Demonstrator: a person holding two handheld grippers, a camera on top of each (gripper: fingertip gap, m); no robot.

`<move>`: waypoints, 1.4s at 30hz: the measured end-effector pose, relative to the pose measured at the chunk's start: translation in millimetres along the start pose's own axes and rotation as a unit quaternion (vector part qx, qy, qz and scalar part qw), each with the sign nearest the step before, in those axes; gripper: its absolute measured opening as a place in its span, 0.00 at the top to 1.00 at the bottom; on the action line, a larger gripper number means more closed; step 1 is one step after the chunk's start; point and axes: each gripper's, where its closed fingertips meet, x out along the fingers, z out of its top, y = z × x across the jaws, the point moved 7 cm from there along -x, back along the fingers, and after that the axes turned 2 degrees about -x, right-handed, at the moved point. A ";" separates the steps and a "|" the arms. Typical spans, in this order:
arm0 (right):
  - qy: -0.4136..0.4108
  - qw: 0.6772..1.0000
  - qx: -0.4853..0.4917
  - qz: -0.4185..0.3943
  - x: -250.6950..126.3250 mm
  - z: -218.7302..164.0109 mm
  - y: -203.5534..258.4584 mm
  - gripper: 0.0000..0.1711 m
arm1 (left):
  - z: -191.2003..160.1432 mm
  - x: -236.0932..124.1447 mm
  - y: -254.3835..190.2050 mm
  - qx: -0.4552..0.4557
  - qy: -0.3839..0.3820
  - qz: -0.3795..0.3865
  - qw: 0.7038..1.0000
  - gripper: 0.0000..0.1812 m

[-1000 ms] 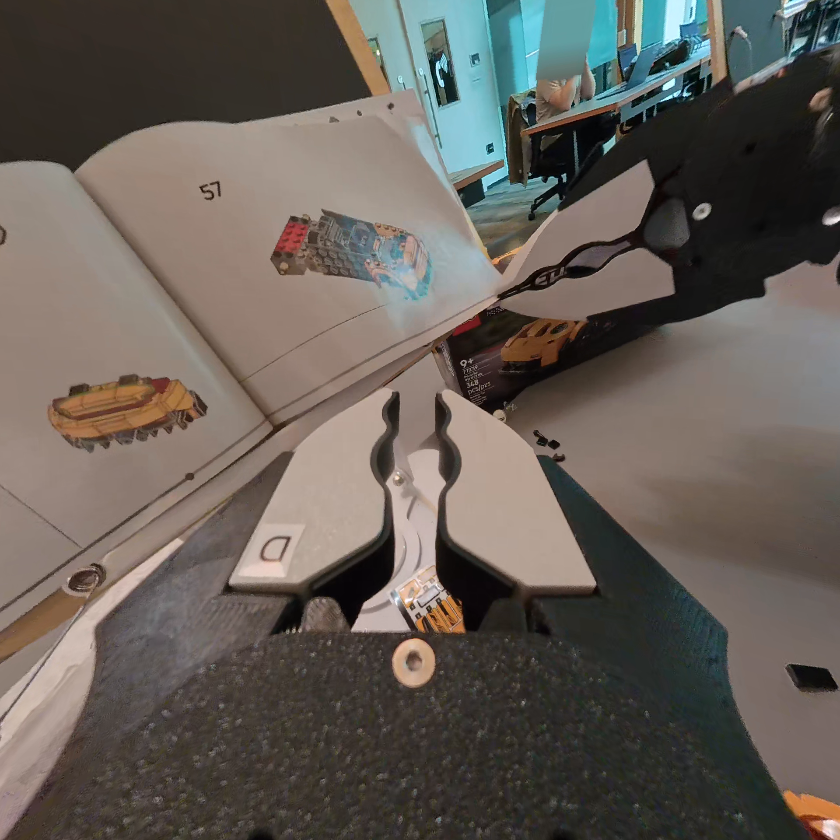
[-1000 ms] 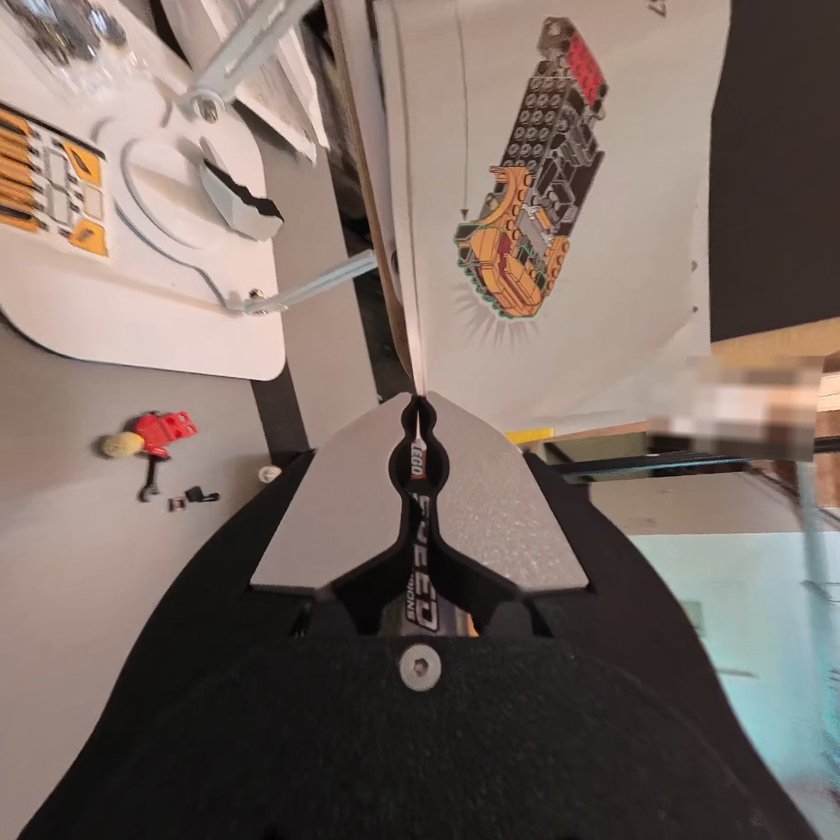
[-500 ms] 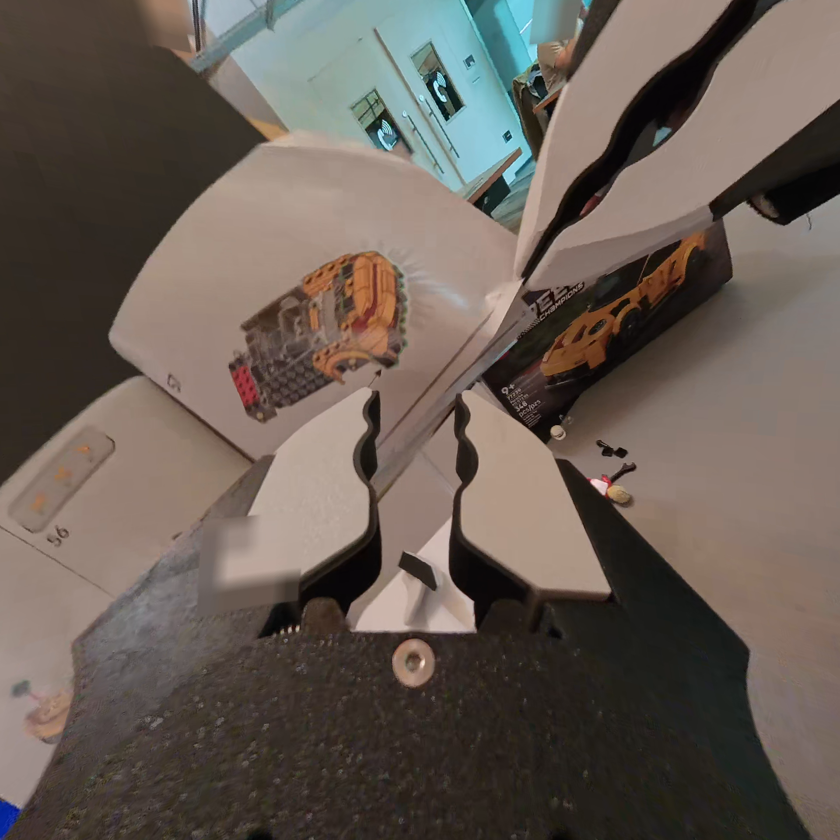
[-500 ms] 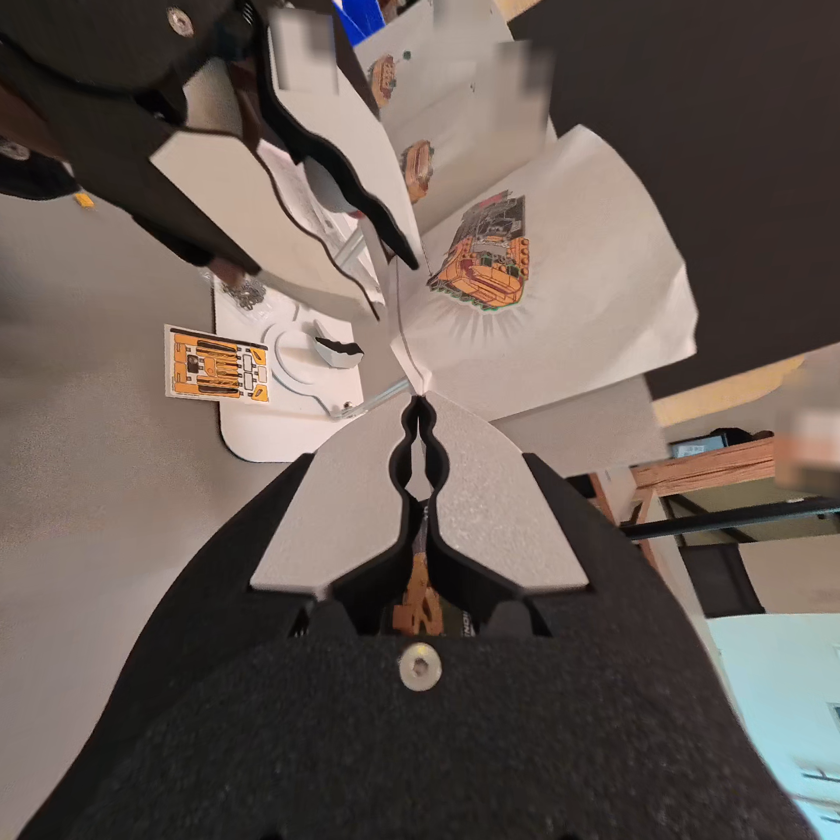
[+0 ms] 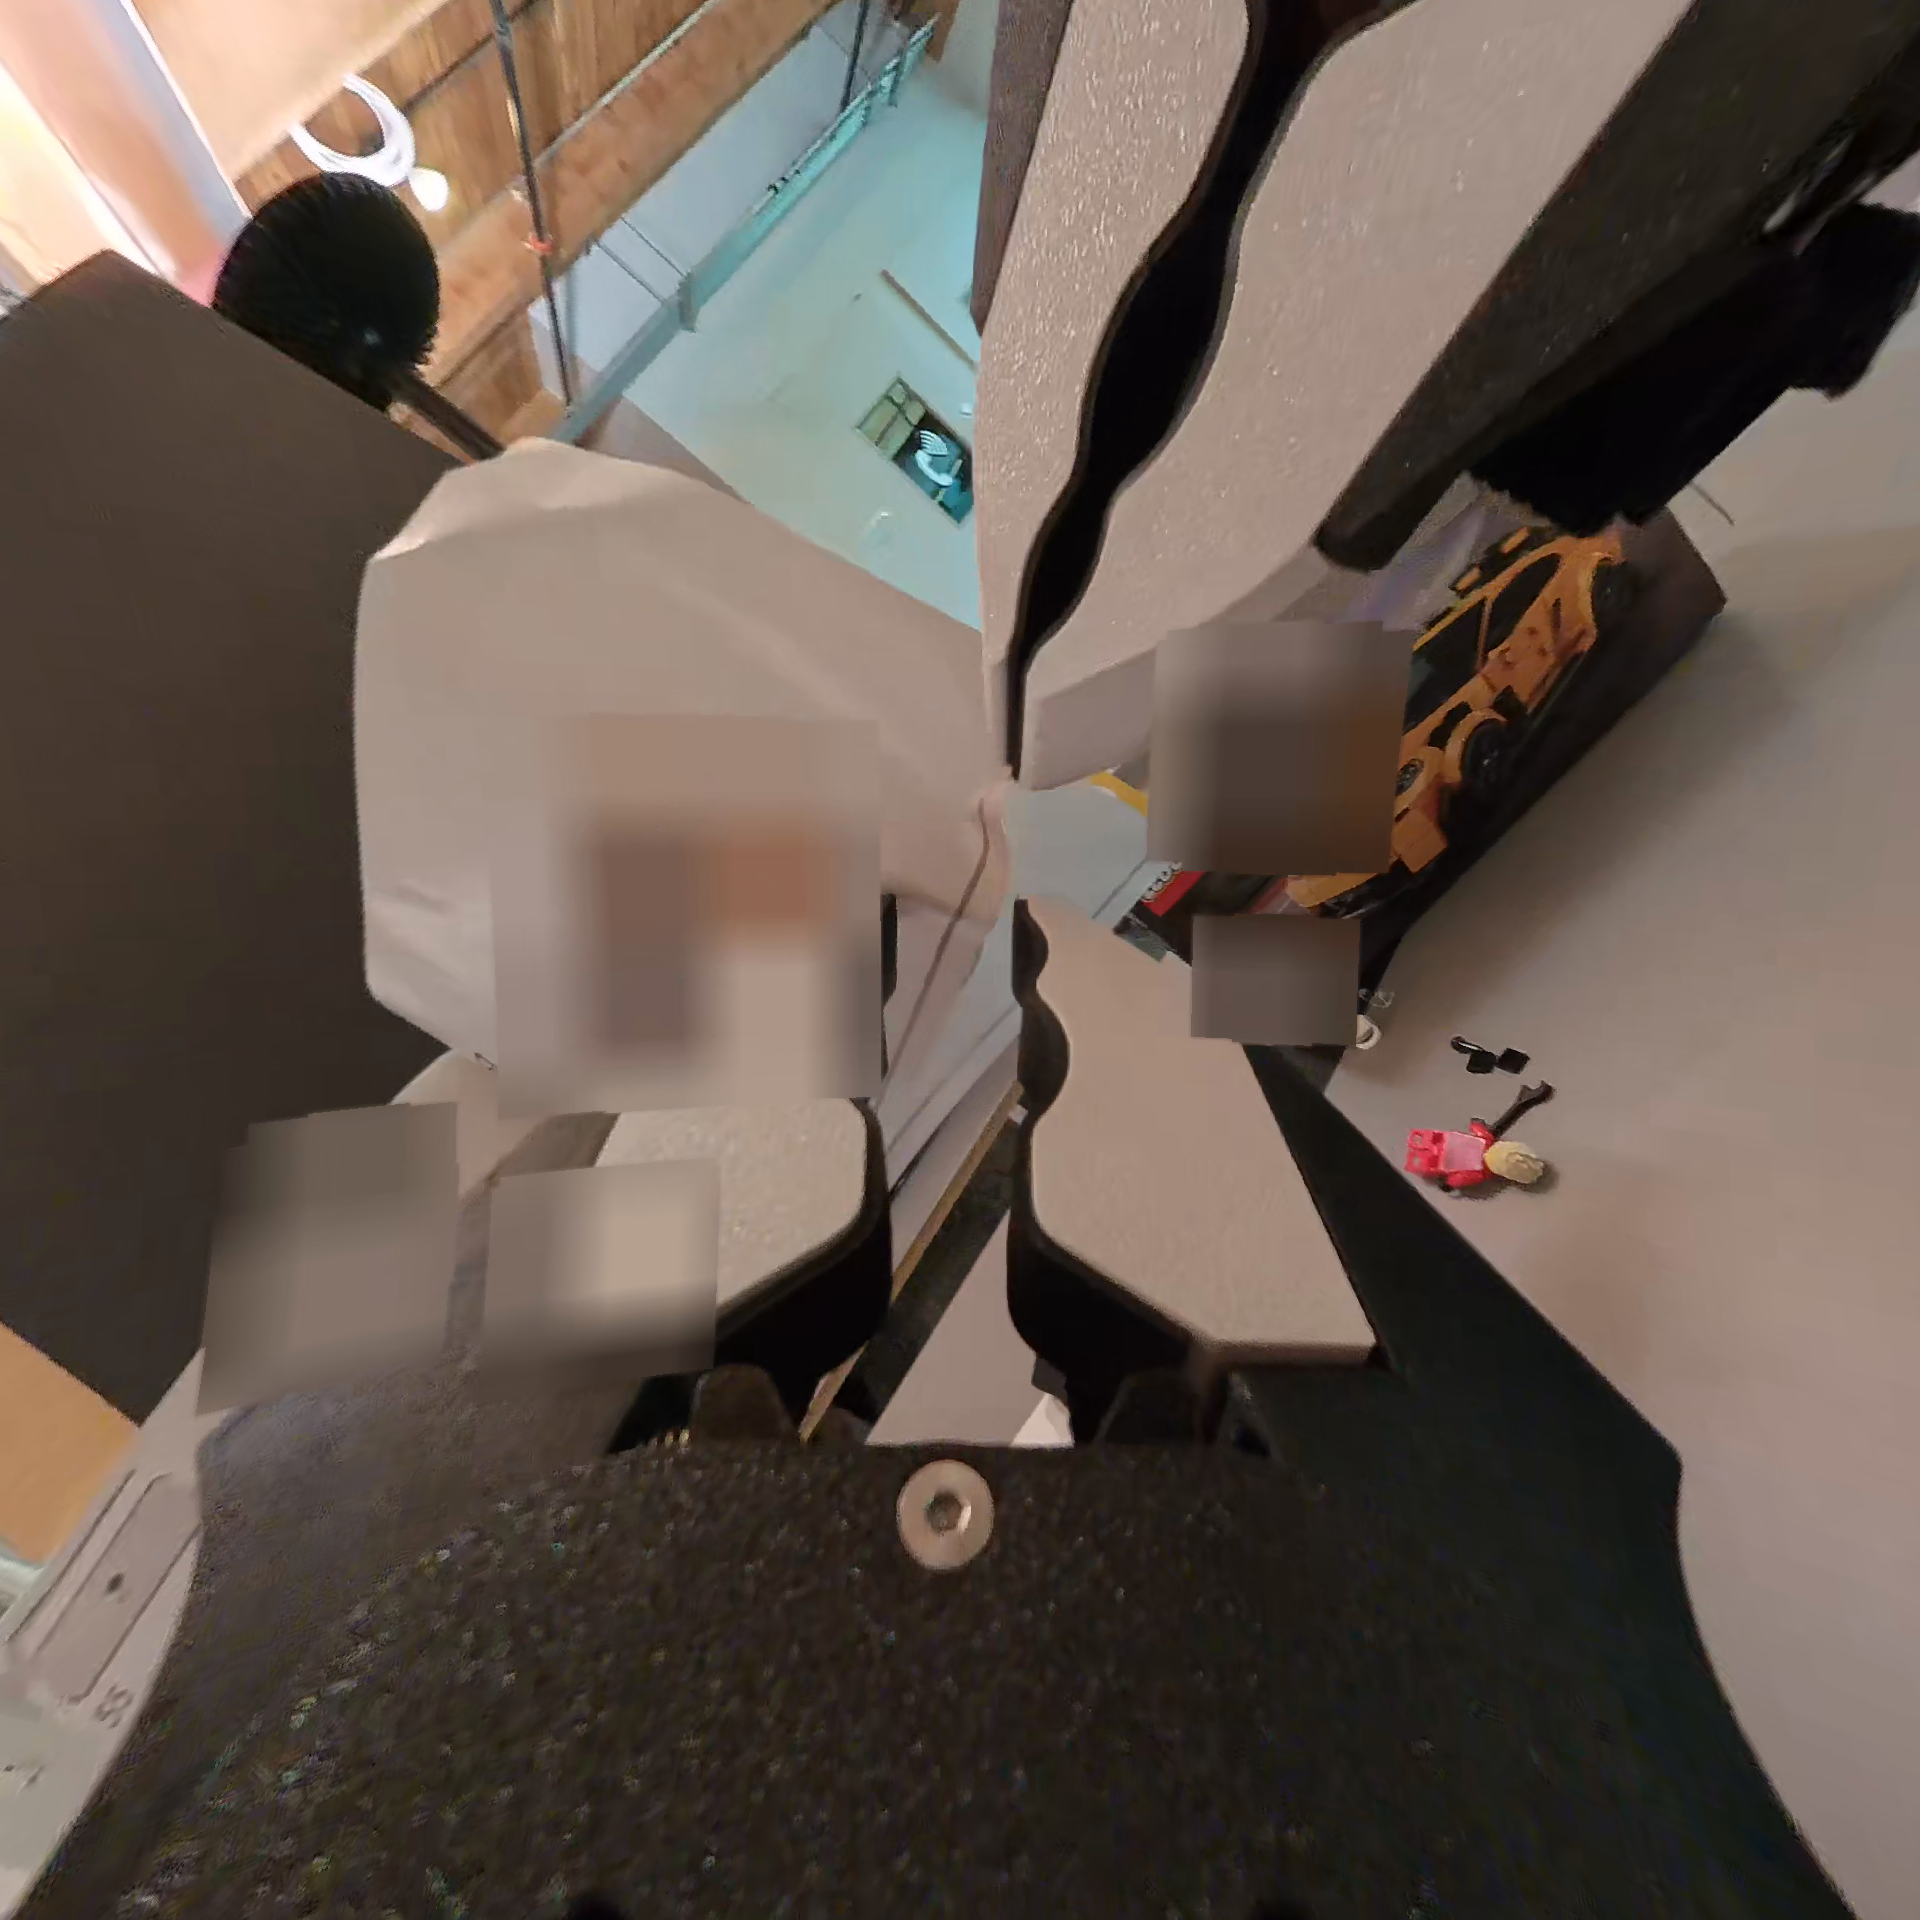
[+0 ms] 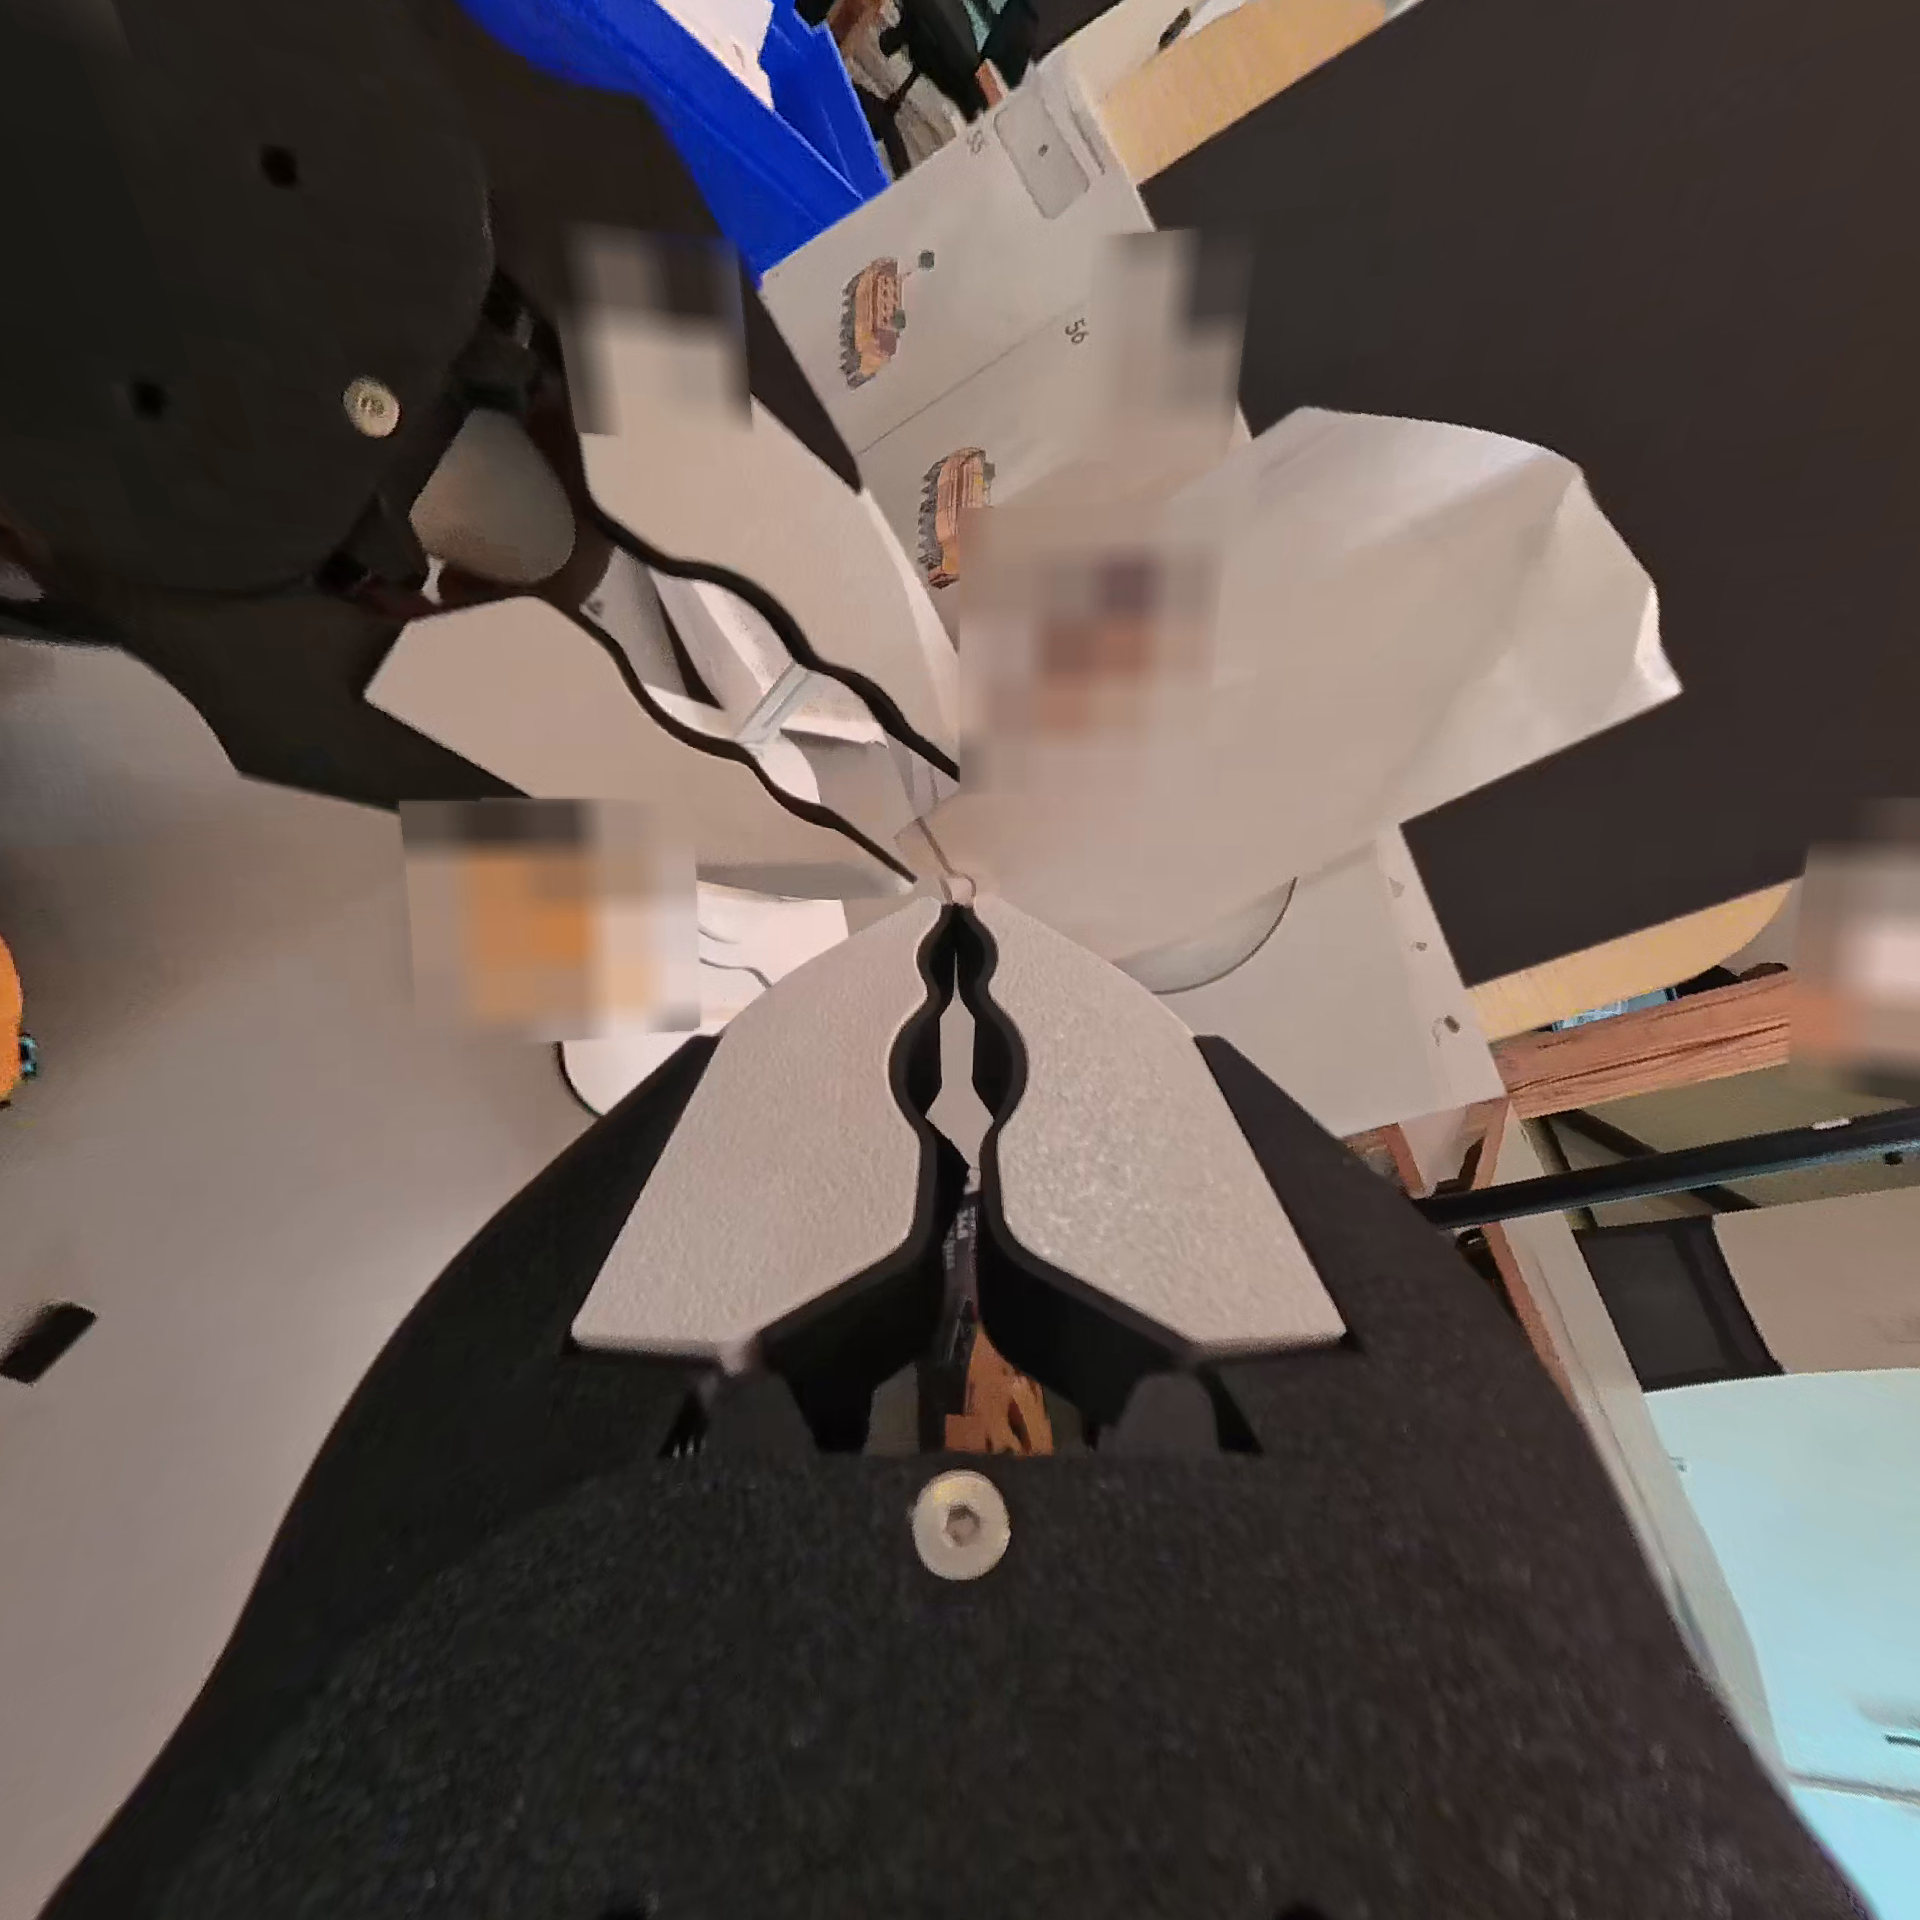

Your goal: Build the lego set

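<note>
Instruction booklet page pinched at its corner by the right claw

The lifted page [image 6: 1351,644] of the open instruction booklet [image 6: 997,343] bends upward; the right claw [image 6: 956,914] is clenched on its corner. The left claw [image 5: 951,935], fingers spread apart and holding nothing, sits just beside that corner. On the grey tabletop [image 5: 1714,1039] lie the set's box [image 5: 1507,707], a red minifigure [image 5: 1470,1155] and small black pieces [image 5: 1491,1055].

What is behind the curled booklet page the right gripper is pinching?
Behind the curled page held by the right gripper, a dark panel shows, with flat booklet pages alongside. Whatever the page itself covers cannot be seen.
</note>
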 end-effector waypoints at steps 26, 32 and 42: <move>0.006 0.992 0.093 -0.085 50.5 -30.5 3.8 0.95 | -113.4 -74.3 80.1 -0.566 -0.032 0.039 0.823 0.99; 0.027 0.988 0.095 -0.116 89.8 -28.3 -4.9 0.96 | -150.6 -75.4 93.8 -0.624 -0.040 0.047 0.779 0.99; 0.091 0.982 0.058 -0.157 96.9 -53.2 -22.6 0.97 | -179.8 -73.4 108.2 -0.648 -0.046 0.046 0.759 0.99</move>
